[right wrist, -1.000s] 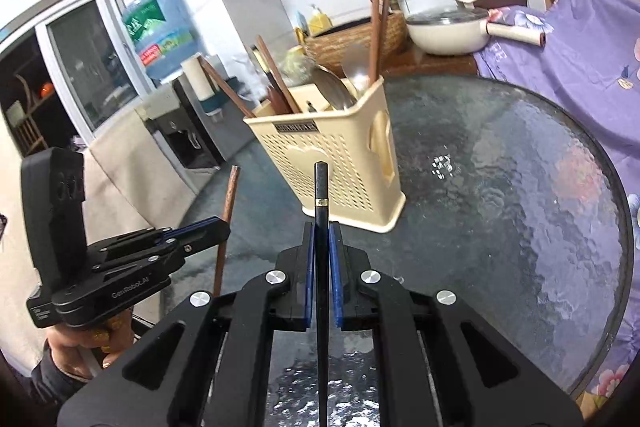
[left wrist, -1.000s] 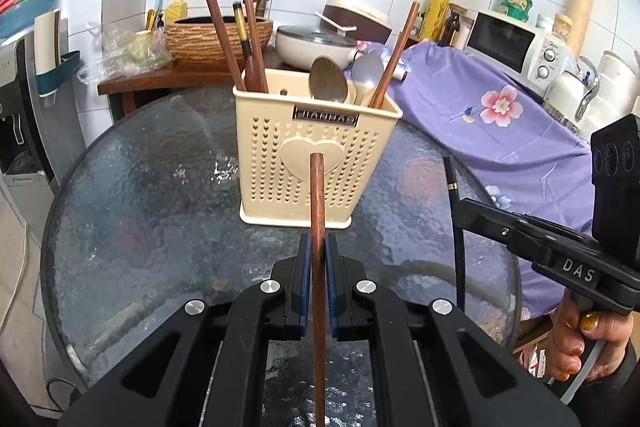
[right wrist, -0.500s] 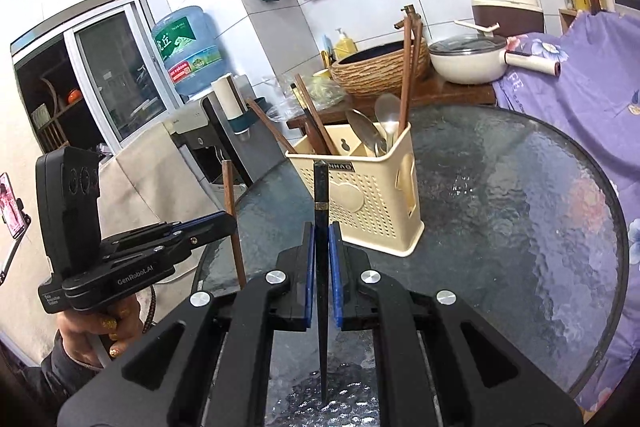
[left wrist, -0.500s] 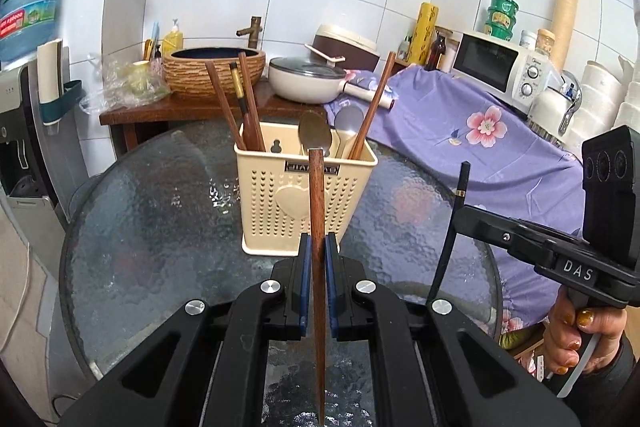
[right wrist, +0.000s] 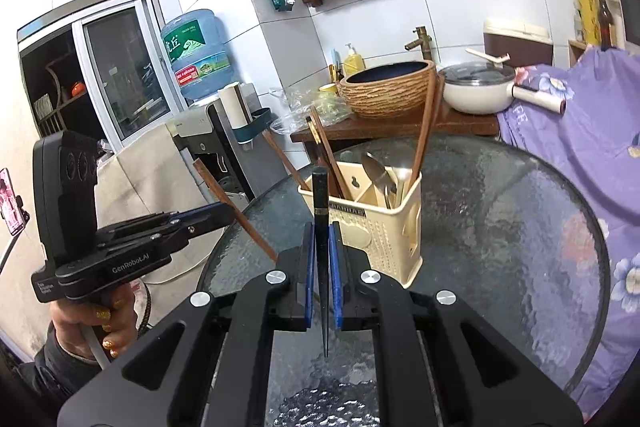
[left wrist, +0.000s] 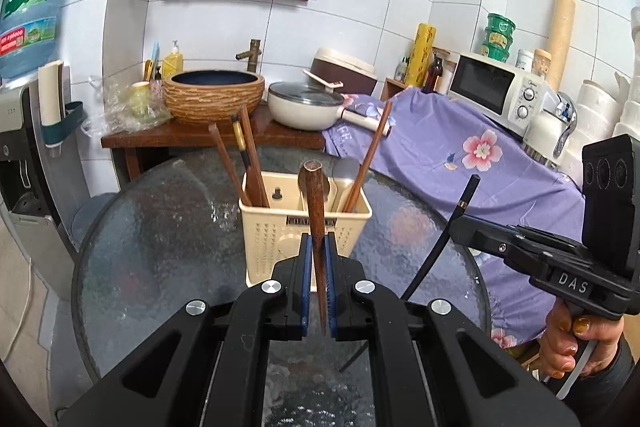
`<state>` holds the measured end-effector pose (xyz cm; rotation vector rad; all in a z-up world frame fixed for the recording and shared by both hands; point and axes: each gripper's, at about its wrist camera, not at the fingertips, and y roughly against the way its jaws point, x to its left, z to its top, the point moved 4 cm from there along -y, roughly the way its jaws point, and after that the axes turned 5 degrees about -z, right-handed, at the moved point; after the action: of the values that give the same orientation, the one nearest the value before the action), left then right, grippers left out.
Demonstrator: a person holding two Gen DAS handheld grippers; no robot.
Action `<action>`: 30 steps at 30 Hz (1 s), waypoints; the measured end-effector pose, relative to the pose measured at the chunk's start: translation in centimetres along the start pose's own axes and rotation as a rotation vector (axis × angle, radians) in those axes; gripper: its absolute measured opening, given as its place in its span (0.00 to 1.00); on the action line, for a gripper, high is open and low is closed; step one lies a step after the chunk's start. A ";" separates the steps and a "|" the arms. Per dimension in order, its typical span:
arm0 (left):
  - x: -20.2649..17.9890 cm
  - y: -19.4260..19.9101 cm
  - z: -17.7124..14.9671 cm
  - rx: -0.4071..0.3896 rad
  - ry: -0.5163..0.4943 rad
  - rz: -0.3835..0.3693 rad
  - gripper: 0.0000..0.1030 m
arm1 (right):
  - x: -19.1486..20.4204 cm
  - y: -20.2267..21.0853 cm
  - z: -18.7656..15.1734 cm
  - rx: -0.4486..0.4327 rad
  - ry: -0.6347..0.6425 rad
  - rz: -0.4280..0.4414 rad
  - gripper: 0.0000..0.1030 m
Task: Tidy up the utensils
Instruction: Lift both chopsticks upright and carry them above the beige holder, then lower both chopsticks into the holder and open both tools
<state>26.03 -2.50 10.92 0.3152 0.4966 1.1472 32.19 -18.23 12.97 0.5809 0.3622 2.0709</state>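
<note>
The left tongs are clamped shut on a brown wooden chopstick, gripped near its thin end, with the thick end pointing up and forward toward the cream utensil holder on the round glass desk. The right tongs are likewise closed on a black chopstick, held along its lower half, its square top up and its tip pointing down at the glass. Both sticks run roughly upright, long axis nearly in line with the tongs' fingers, and both hang in the air just short of the holder, not touching it.

Each chopstick looks light, stiff and smooth, so it would likely pivot or slip between the blue pads if bumped; a hold nearer the middle would steady it. The holder already carries several brown chopsticks in its left compartment and spoons in the right.
</note>
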 end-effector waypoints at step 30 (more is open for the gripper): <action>3.2 -1.4 13.5 -0.246 0.085 0.137 0.06 | -0.7 -1.3 13.5 -0.232 0.031 -0.181 0.07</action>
<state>35.32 0.11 21.00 0.0879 0.4078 1.3442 40.64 -17.70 23.60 0.3633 0.1816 1.9154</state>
